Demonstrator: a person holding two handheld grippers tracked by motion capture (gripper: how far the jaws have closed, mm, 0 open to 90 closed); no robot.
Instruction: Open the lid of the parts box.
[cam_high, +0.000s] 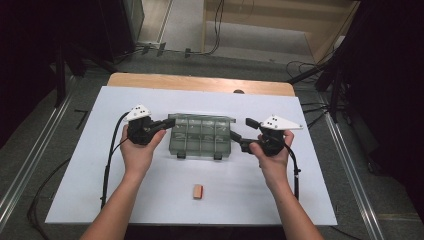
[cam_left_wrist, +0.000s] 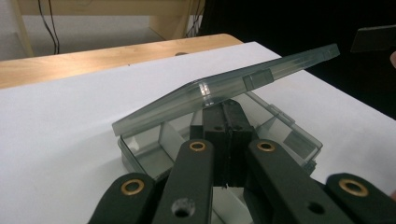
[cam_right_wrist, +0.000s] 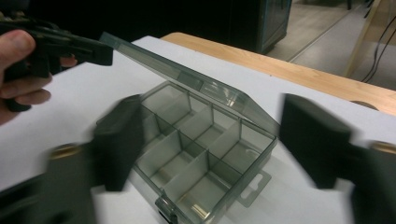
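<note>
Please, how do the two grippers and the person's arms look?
Both grippers, left gripper and right gripper, are black, each topped by a white three-cornered plate with dark dots. A black cable trails from each. Brass-coloured rivets mark the jaw links. The forearms are bare, without sleeves.

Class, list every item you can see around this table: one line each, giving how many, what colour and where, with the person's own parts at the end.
Compartment box: one, smoky clear plastic, middle of the sheet, several compartments that look empty.
Lid: one, same clear plastic, raised at a slant over the box.
Small block: one, tan, on the sheet nearer the person than the box.
Sheet: one, white, covering most of the table.
Table: one, light wood, showing along the far edge.
Cables: several, black, on the floor beyond the table.
Left gripper: one, black, jaws shut on the lid's edge.
Right gripper: one, black, jaws open beside the box.
Hands: two, holding the grippers.
</note>
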